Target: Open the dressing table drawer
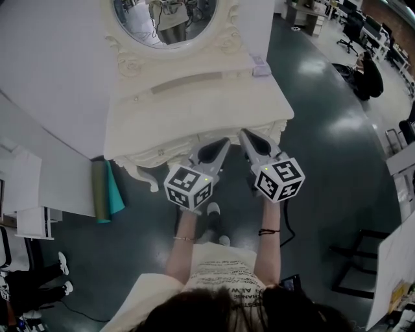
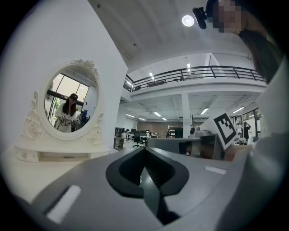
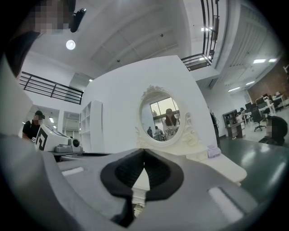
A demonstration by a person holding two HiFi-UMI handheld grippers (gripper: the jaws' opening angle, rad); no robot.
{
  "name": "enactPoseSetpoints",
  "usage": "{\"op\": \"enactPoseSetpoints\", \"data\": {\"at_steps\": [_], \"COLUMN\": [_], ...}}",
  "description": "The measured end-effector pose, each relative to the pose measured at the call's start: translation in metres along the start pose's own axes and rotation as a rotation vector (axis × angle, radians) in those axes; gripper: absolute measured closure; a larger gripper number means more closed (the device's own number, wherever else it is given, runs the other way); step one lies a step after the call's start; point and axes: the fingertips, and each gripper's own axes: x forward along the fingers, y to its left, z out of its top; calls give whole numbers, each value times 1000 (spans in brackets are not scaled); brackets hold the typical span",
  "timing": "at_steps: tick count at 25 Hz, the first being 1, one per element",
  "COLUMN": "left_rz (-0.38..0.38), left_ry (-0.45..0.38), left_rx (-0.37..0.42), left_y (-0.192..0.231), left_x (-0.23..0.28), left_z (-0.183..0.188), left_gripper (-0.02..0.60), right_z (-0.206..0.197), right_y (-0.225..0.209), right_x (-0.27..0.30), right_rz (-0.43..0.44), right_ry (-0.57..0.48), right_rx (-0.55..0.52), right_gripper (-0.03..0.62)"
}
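The cream dressing table [image 1: 194, 104] with its oval mirror [image 1: 165, 19] stands against a white wall. Its carved front edge [image 1: 162, 154], where the drawer sits, faces me. Both grippers are held level just before that front, side by side. My left gripper [image 1: 225, 141] has its jaws shut with nothing between them, and so does my right gripper [image 1: 244, 133]. In the left gripper view the shut tips [image 2: 144, 150] sit right of the mirror [image 2: 70, 106] at tabletop height. The right gripper view has its shut tips [image 3: 144, 152] below the mirror [image 3: 163, 118], aimed at the table top [image 3: 226, 168].
A small lilac box [image 1: 260, 66] lies on the table's right rear corner. Rolled green and teal mats [image 1: 107, 189] lean by the table's left leg, beside a white shelf unit [image 1: 26, 201]. A seated person [image 1: 369, 74] and desks are far right; a white board [image 1: 395, 272] stands near right.
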Motion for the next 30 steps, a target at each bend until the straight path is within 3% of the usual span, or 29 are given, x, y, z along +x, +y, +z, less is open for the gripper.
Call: {"op": "enactPoseSetpoints", "data": {"at_steps": [30], "left_rz": [-50], "left_ry": [15], "left_rx": [-42], "left_y": [127], "left_x": [100], "left_z": [-2], "left_gripper": [583], "right_z": [1], "right_y": [-88], "right_x": [137], "right_rz": [-41], "right_ry": [47], "right_rx": [17], "right_gripper": [591]}}
